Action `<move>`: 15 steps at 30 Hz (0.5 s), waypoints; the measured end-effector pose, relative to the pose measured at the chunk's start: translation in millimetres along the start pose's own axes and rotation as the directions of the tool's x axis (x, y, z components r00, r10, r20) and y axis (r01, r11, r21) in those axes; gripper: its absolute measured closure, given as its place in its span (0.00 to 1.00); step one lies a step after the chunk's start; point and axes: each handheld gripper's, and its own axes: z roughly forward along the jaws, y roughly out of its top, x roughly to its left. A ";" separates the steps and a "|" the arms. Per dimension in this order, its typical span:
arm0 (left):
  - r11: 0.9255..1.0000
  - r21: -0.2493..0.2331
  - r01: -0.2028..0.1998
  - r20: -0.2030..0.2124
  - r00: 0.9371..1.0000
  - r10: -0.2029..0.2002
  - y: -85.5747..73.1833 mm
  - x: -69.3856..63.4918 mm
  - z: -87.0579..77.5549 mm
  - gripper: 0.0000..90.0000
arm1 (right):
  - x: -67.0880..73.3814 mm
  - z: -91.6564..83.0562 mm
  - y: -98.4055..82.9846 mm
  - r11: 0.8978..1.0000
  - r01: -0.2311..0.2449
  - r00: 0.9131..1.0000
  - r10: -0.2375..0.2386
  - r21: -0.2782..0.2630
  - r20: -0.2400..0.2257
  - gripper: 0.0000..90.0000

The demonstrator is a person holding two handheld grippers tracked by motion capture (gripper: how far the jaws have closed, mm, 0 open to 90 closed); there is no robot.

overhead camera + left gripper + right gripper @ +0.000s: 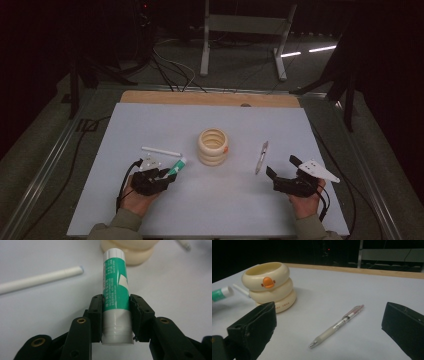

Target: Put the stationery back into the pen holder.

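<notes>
My left gripper [116, 315] [166, 174] is shut on a green and white glue stick [115, 290] [177, 165], its pads pressing the tube near the white cap end. The stick points toward a cream ringed pen holder [213, 146] [270, 285] with an orange duck bill on its side. A white pen [161, 151] [40, 280] lies flat to the left of the stick. My right gripper [281, 172] [329, 322] stands open, jaws wide apart, with a clear ballpoint pen [338, 325] [261, 157] lying on the table just beyond them.
The white table top [240, 200] ends in a wooden strip [210, 98] at the far edge. Beyond it are dark floor, cables and a metal stand [245, 35]. Open table surface lies between the two hands.
</notes>
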 end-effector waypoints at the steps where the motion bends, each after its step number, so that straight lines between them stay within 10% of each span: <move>1: 1.000 -0.010 0.005 0.004 1.000 -0.005 2.1 0.5 -1.3 0.73 | 0.3 0.2 -0.1 1.000 0.006 1.000 -0.006 0.001 -0.001 0.00; 15: 0.997 -0.024 -0.075 0.065 0.995 0.076 42.2 -2.4 -4.7 0.73 | 0.1 0.8 -1.1 0.999 0.033 0.999 -0.034 -0.013 -0.021 0.00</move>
